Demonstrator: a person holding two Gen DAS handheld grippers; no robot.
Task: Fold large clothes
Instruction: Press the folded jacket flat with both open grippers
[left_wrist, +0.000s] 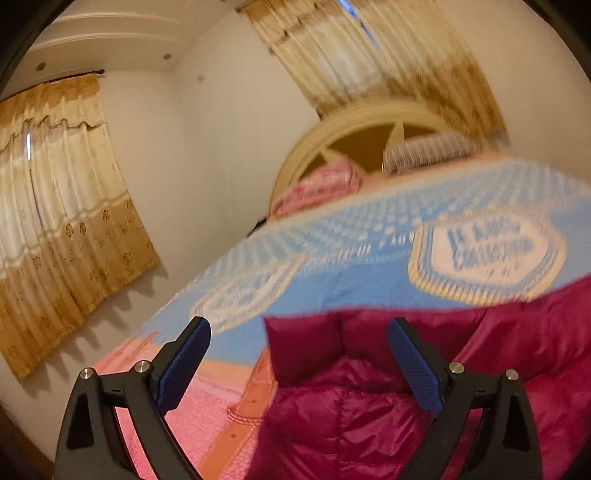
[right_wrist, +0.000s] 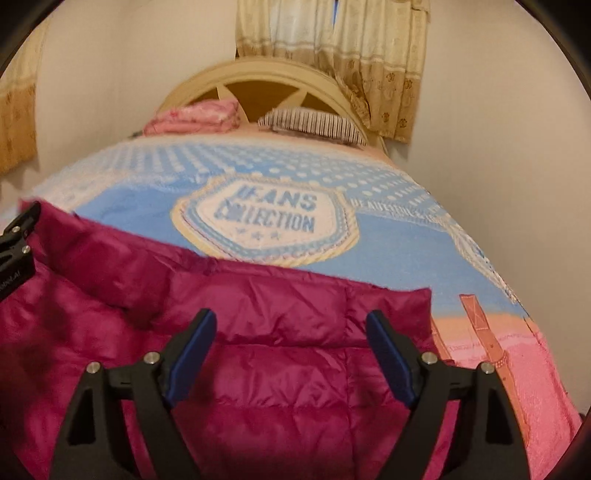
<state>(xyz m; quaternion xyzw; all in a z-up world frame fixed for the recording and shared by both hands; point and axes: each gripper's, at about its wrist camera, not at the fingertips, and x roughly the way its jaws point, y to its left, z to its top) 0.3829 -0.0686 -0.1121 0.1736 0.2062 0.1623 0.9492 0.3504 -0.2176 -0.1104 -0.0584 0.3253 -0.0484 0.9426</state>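
Hovering over the bed, my left claw (left_wrist: 299, 334) stands wide apart with nothing gripped; the magenta puffer jacket (left_wrist: 351, 406) lies under and to the right of it, its top edge just beyond my fingertips. My right claw (right_wrist: 291, 326) is likewise spread wide, pads clear of the fabric, the jacket spread beneath it and off to its left. Ahead of both lies the blue blanket (right_wrist: 388, 251), then the headboard (right_wrist: 258, 74).

A home bedroom: a bed (right_wrist: 369, 258) under a blue-and-pink blanket, arched cream headboard (right_wrist: 258, 74), pillows (right_wrist: 314, 123) at its head, golden curtains (left_wrist: 66, 206) on the windows
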